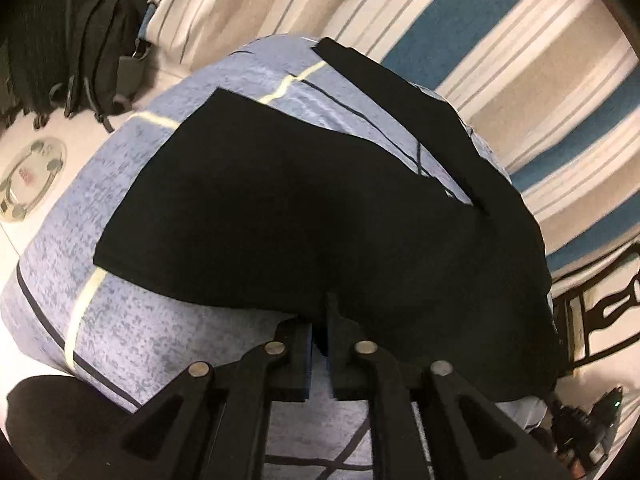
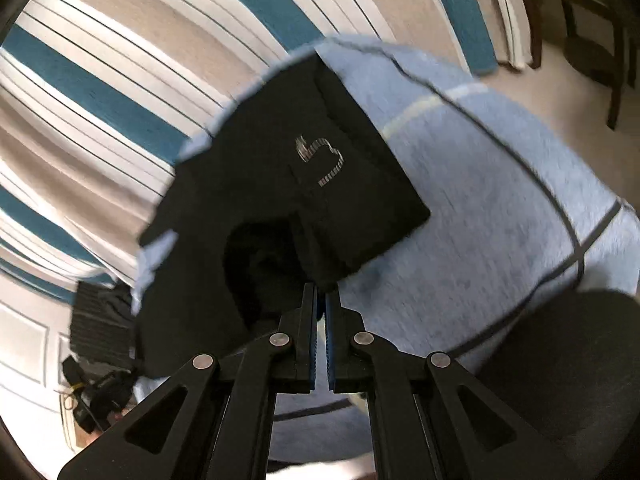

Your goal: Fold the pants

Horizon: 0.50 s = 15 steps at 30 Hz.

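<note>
Black pants (image 1: 304, 200) lie on a light blue mottled blanket (image 1: 168, 328) with yellow and dark lines. My left gripper (image 1: 319, 332) is shut on the near edge of the pants, cloth pinched between its blue pads. In the right wrist view the pants (image 2: 328, 184) show a small silver logo, and one part is lifted and folded over. My right gripper (image 2: 321, 300) is shut on a corner of the black cloth just above the blanket (image 2: 480, 208). The other gripper shows at the lower right of the left wrist view (image 1: 580, 428) and the lower left of the right wrist view (image 2: 96, 400).
A striped teal, beige and white cover (image 1: 540, 92) lies beyond the blanket, also in the right wrist view (image 2: 100, 92). A black backpack (image 1: 80, 40) and a round glass scale (image 1: 28, 178) are on the floor at left. A dark wooden chair (image 2: 580, 20) stands at upper right.
</note>
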Tool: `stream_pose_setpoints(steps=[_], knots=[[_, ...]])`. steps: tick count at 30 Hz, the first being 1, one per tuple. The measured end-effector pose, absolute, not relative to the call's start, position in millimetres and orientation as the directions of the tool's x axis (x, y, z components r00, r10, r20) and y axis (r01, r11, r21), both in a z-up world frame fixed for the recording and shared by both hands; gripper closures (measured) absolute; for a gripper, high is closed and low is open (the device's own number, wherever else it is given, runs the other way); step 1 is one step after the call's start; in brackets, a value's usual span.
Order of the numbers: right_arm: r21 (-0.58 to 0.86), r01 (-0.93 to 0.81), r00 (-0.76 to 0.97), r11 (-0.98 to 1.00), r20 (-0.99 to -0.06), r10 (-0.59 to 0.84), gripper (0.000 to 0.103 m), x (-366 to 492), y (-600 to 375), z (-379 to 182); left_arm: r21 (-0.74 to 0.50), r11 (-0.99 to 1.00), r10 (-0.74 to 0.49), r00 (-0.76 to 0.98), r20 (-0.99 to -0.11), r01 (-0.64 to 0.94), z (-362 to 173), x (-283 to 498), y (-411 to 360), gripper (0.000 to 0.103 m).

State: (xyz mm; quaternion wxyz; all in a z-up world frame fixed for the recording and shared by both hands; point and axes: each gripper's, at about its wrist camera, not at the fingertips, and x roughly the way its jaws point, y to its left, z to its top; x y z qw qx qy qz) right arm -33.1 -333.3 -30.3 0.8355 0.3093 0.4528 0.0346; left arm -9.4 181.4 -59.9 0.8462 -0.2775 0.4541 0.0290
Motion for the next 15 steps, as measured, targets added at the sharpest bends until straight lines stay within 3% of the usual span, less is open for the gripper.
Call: stream_pose_setpoints(steps=[1,4,6,10,15], knots=[[0.534,0.227,0.582,0.815,-0.745,0.326,0.097,-32,-331,-30,-0.458,0.837,-0.211,0.594,-0.776,-0.3,-58,-9,184,0.091],[0.516,0.237,0.601,0.823,-0.744,0.293,0.078,-31,-333,-23,-0.457,0.829,-0.186,0.612,-0.769,-0.322,-52,-7,193,0.077],[0.502,0.263,0.623,0.824,-0.74,0.252,0.066,-32,-338,-17,-0.452,0.82,-0.16,0.617,-0.77,-0.351,-53,-4,202,0.075],[0.502,0.324,0.628,0.802,-0.748,0.215,0.062,-36,-349,-20,-0.41,0.814,-0.089,0.609,-0.788,-0.412,-53,-3,213,0.075],[0.424,0.4,0.635,0.812,-0.767,0.087,0.062,-48,-362,-11,-0.252,0.812,0.15,0.605,-0.782,-0.526,-34,-17,221,0.075]])
